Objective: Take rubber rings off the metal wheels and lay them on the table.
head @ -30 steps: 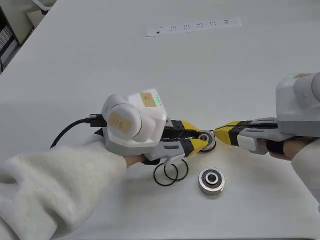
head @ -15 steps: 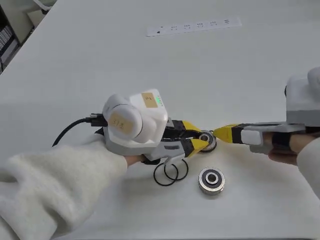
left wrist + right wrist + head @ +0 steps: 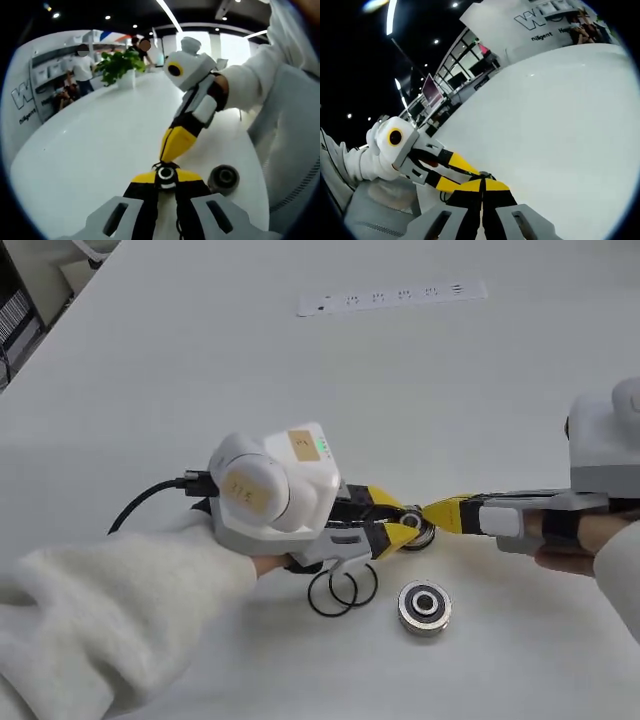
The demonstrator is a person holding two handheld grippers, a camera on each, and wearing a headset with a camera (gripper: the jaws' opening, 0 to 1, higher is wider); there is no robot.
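Left gripper [image 3: 398, 523] is clamped on a metal wheel [image 3: 166, 176], held just above the table [image 3: 200, 370]. Right gripper [image 3: 432, 514] has its jaws pressed together at that wheel's rim, pinching a thin rubber ring [image 3: 159, 164] (barely visible). Two loose rings [image 3: 310, 592] and a second wheel [image 3: 424, 606] lie nearby.
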